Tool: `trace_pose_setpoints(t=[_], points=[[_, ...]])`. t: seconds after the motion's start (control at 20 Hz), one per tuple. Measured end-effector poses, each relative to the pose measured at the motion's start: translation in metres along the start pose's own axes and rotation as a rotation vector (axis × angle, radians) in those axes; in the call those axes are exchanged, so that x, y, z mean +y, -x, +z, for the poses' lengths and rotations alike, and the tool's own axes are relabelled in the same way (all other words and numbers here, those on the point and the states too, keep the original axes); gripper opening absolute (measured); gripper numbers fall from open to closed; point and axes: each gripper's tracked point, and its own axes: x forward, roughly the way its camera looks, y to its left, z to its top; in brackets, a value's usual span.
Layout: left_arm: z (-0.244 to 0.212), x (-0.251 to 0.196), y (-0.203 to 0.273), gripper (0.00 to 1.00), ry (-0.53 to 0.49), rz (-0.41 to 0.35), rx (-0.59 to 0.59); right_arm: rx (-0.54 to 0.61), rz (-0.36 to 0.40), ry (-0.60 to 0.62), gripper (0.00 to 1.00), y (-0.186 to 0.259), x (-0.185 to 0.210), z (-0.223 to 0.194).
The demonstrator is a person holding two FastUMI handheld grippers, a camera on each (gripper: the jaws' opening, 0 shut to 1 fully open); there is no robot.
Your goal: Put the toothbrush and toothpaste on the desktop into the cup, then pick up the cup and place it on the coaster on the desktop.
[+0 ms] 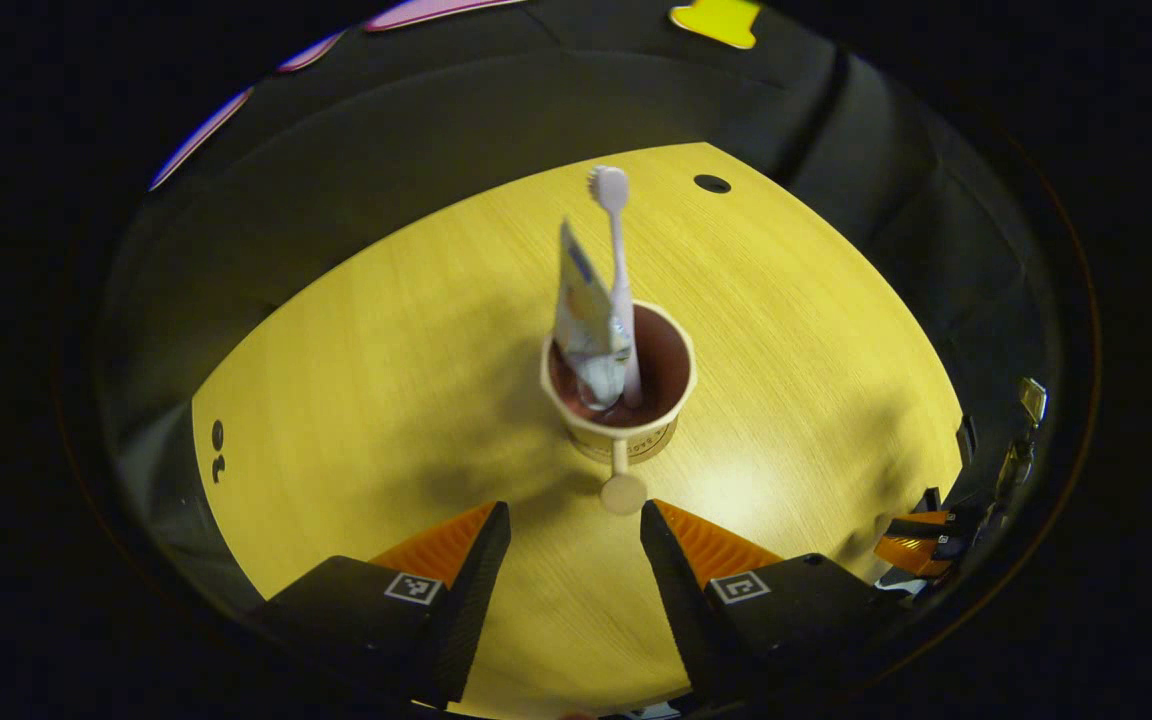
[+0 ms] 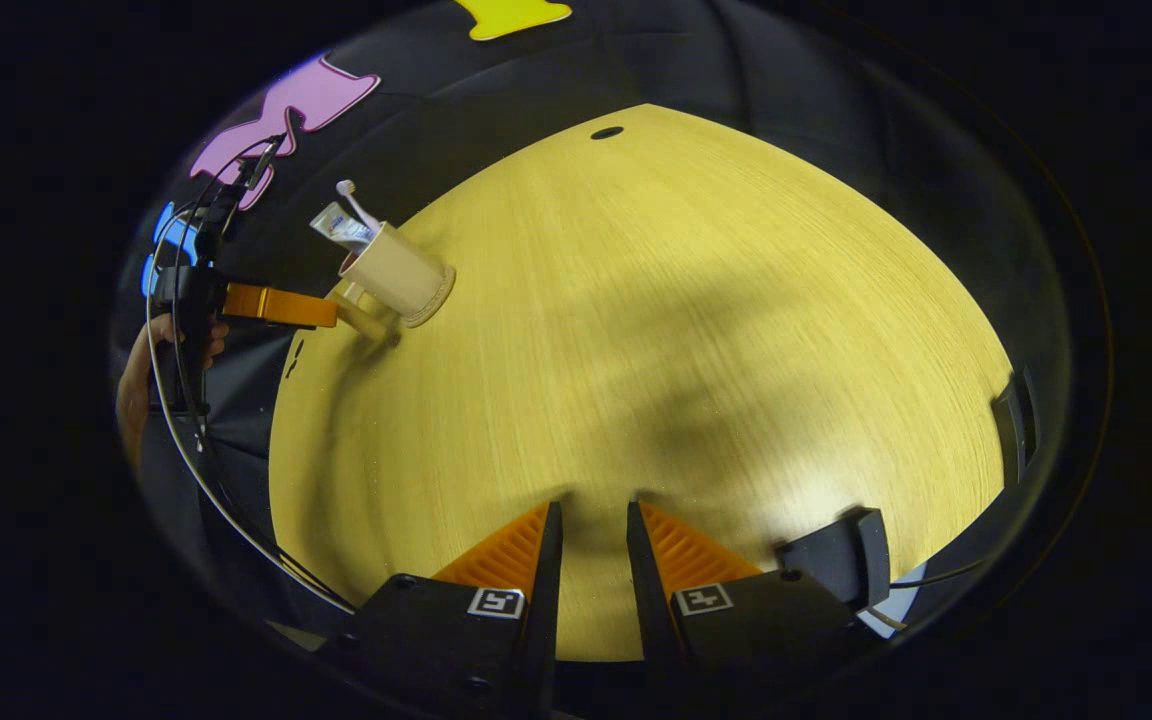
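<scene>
A beige cup [image 1: 626, 425] with a dark inside stands upright on the yellow table [image 1: 366, 400]. A white toothbrush [image 1: 618, 250] and a toothpaste tube [image 1: 581, 310] stand inside it. From its base a short stem with a round knob [image 1: 624, 493] points toward my left gripper [image 1: 576, 525], which is open just short of the knob and holds nothing. In the right gripper view the cup [image 2: 391, 268] rests on a round coaster [image 2: 441, 290] at the table's far left. My right gripper [image 2: 588, 525] hangs over bare table far from the cup, open with a narrow gap.
A small dark hole [image 1: 711, 184] lies near the table's far edge. In the right gripper view a hand [image 2: 141, 375] holds the left gripper [image 2: 281, 306] beside the cup, with cables trailing. The right gripper [image 1: 921, 545] sits at the table's right edge in the left gripper view.
</scene>
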Motion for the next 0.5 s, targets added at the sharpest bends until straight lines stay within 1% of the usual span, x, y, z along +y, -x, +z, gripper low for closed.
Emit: trace_pose_setpoints(t=[0.2, 0.25, 0.5], points=[[-0.025, 0.024, 0.026, 0.82, 0.07, 0.01, -0.04, 0.001, 0.015, 0.017, 0.4, 0.001, 0.013, -0.002], [-0.027, 0.036, 0.035, 0.82, 0.086, 0.013, -0.05, 0.002, 0.017, 0.022, 0.4, 0.0, 0.017, -0.003], [-0.066, 0.063, 0.058, 0.81, 0.171, 0.012, -0.122, 0.014, 0.025, 0.053, 0.4, 0.002, 0.033, -0.01]])
